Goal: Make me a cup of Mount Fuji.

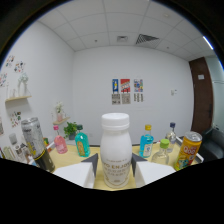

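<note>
A white plastic bottle (115, 150) with a white cap and a pale label stands upright between my two fingers. The gripper (115, 167) has its dark fingertips (91, 164) pressed against both sides of the bottle's lower body. The bottle appears lifted, its base hidden below the fingers. Beyond it lies a yellow tabletop (92, 151) with other drinks.
Past the left finger stand a tall silver can (33, 136), a pink bottle (60, 143) and a teal bottle (82, 142). Past the right finger are a blue bottle (146, 141), a green-capped clear bottle (162, 151) and a yellow can (188, 149). A white wall with posters lies behind.
</note>
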Motion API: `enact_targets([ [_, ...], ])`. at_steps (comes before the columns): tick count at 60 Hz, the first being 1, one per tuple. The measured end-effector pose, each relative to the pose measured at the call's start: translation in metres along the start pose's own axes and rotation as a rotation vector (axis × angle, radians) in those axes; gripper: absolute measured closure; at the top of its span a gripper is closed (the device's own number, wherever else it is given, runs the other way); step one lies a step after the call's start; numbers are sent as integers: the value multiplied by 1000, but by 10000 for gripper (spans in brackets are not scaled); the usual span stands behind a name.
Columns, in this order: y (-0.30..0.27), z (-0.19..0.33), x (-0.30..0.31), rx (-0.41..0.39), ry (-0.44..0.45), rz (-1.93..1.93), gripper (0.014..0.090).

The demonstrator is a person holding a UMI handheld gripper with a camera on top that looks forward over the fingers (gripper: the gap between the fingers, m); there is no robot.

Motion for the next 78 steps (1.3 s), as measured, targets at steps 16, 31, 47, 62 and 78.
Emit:
enact_targets([
  [16,-1,-5,1,-4,-17,-3,564],
  [31,-25,-74,7,116,-70,-3,571],
  [47,91,-125,57,39,-44,29,574],
  [62,244,-111,93,-110,3,21,575],
  [78,313,-84,116,-151,29,-189,575],
])
